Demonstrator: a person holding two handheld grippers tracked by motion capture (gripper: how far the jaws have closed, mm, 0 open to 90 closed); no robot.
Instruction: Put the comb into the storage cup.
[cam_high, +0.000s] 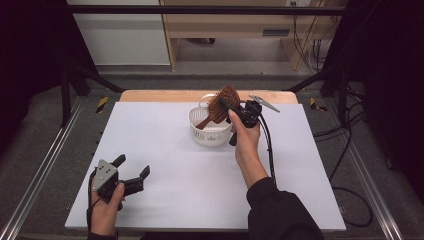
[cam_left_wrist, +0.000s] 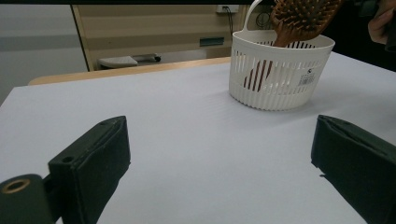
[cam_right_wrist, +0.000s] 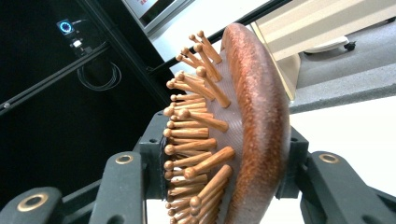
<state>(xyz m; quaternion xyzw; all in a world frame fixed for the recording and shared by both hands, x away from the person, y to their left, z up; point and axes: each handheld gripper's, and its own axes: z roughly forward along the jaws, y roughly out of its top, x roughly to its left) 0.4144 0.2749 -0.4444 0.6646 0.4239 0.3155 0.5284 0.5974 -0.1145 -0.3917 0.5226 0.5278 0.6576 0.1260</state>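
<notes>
A brown wooden hairbrush (cam_high: 220, 106) stands tilted in a white slatted basket (cam_high: 211, 135), handle down inside and bristled head up above the rim. My right gripper (cam_high: 227, 105) is shut on the brush head; in the right gripper view the hairbrush (cam_right_wrist: 243, 121) sits clamped between both pads, its pegs facing left. My left gripper (cam_high: 134, 167) rests low near the front left of the white table, held by a hand, jaws wide apart with nothing between them. From the left gripper view the basket (cam_left_wrist: 278, 77) and the hairbrush (cam_left_wrist: 299, 18) stand ahead at the upper right.
The white table top (cam_high: 165, 150) spreads bare between the two hands. A wooden edge (cam_high: 150, 95) runs along its far side. Black frame posts, metal rails and cables (cam_high: 345, 145) flank the table; cabinets stand behind.
</notes>
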